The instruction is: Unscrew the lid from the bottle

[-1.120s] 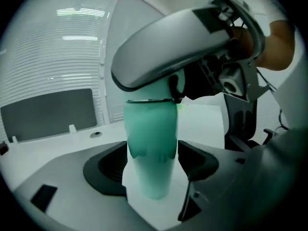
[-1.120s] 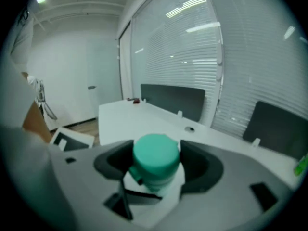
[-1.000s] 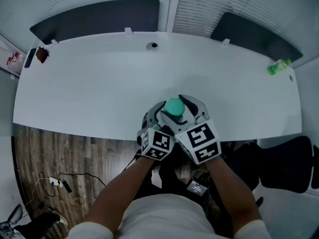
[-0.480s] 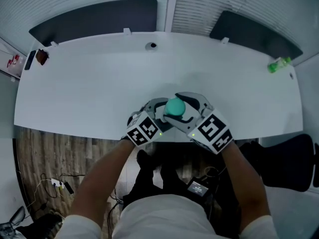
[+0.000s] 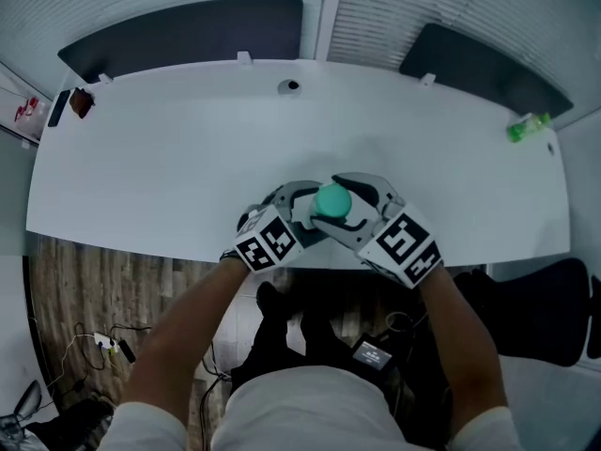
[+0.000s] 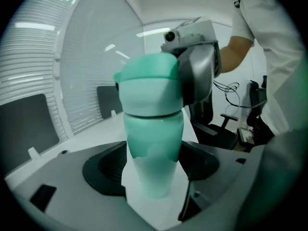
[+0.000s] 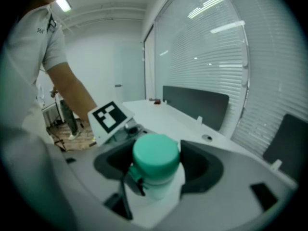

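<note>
Teal bottle [image 6: 154, 148] stands upright at the near edge of the white table [image 5: 188, 148], its body clamped by the left gripper [image 5: 299, 212]. The right gripper [image 5: 355, 207] closes on the lid [image 7: 155, 154], which sits flush on the neck. Unscrewing appears incomplete, and lift-off remains.

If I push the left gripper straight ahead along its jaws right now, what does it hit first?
The green bottle: its body already sits between the left gripper's jaws, so it would only seat deeper. Just beyond it, apparently, the right gripper clamps the lid.
</note>
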The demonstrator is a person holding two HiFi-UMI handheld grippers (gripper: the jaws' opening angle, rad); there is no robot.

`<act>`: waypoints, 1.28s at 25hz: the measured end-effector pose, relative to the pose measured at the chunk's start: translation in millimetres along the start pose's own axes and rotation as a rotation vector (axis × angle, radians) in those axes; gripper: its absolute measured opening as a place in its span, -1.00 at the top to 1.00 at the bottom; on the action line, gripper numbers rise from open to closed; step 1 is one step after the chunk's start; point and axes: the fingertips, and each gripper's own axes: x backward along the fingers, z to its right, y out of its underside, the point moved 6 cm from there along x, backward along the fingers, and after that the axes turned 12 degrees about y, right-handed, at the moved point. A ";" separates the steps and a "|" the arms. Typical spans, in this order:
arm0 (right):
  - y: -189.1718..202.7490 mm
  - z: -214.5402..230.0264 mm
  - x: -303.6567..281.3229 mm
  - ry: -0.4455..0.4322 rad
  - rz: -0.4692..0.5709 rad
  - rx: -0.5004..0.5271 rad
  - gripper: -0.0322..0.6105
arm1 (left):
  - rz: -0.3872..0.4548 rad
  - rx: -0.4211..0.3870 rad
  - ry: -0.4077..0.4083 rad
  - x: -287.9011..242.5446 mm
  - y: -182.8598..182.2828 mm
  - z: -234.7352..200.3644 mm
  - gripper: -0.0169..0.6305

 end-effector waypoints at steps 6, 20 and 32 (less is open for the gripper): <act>1.2 -2.8 2.9 0.101 -0.012 -0.065 -0.06 | 0.124 0.164 -0.332 12.4 -2.7 22.6 -0.09; 0.4 -13.0 3.2 0.356 -0.038 -0.238 -0.06 | 0.094 0.243 -0.651 -6.9 -5.8 23.8 -0.09; 4.2 -1.5 5.8 0.066 -0.010 -0.047 -0.06 | 0.123 0.115 -0.288 -5.7 -7.5 12.9 -0.07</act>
